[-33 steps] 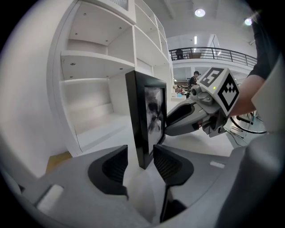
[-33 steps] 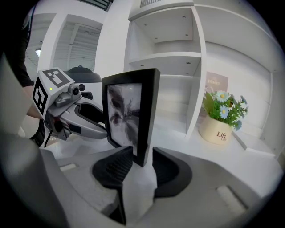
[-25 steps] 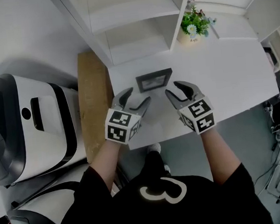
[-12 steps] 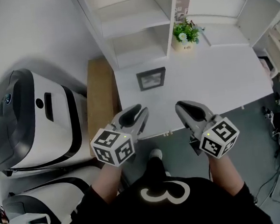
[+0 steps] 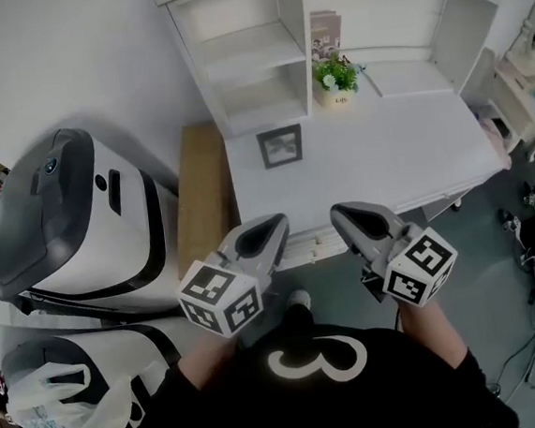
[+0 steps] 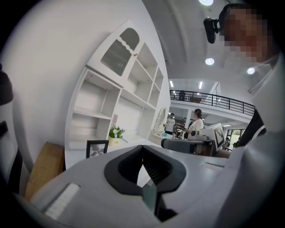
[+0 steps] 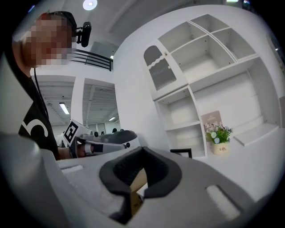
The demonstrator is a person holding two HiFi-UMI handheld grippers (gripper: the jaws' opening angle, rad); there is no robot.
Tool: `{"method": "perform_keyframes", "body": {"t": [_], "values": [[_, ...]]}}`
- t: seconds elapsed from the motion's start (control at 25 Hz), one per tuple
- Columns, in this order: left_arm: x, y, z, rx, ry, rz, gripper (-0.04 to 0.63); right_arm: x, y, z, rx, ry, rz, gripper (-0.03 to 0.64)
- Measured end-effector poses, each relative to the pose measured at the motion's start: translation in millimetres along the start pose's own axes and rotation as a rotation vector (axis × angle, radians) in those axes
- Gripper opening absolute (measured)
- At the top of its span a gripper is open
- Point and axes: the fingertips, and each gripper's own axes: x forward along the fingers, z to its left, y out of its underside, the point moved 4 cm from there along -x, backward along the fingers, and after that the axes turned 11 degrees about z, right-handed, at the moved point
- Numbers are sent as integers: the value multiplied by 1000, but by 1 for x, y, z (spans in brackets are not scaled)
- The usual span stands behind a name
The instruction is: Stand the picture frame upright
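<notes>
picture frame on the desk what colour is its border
Black or very dark grey; the picture frame shows best in the head view.

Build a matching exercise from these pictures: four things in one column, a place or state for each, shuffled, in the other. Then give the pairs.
Things
1. picture frame
2. potted plant
3. left gripper
4. wooden board

Places or states
A. brown, along the left side of the desk
B. standing upright on the desk
C. shut and empty, near the desk's front edge
D. at the back of the desk, beside the shelves

Pairs: 1-B, 2-D, 3-C, 4-A
</notes>
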Motion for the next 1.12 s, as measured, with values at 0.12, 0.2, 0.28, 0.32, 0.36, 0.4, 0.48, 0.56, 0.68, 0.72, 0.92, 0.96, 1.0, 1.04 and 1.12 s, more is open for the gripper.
{"method": "perform_keyframes", "body": {"t": [0.12,0.2,0.28,0.32,0.36,0.4,0.48,0.56,0.68,0.72,0.92,0.96,1.0,1.04,1.12], "values": [[-14,-5,-17,28,5,-18,9,-13,-6,14,-11,-11,-18,2],[-21,-5,-25,34,5,-24,9,-19,-7,22,-16,-15,-27,2],[-26,-4,-29,37,-3,-28,9,-23,-7,28,-17,-24,-35,2],[-28,-3,-31,37,-8,-29,9,-25,-7,31,-15,-31,-38,2],[-30,-3,-32,36,-12,-30,9,-26,-8,33,-12,-38,-41,2],[-32,-2,-33,36,-15,-31,9,-27,-8,35,-12,-41,-42,2],[-35,-1,-34,36,-18,-34,9,-29,-7,38,-19,-38,-42,2],[-37,0,-34,33,-20,-37,9,-29,-5,40,-25,-33,-39,2],[-38,3,-35,31,-26,-35,9,-28,-1,42,-27,-30,-31,2],[-39,4,-36,32,-27,-33,9,-28,0,43,-30,-28,-28,2],[-39,6,-42,51,-33,-23,9,-33,2,44,-34,-17,-28,2],[-39,6,-42,59,-36,-23,9,-33,2,44,-30,-19,-31,2],[-39,6,-43,67,-40,-23,9,-34,2,44,-27,-20,-33,2],[-40,5,-44,74,-44,-24,9,-35,2,44,-24,-21,-34,2],[-39,5,-46,80,-47,-25,9,-38,2,44,-23,-21,-36,2]]}}
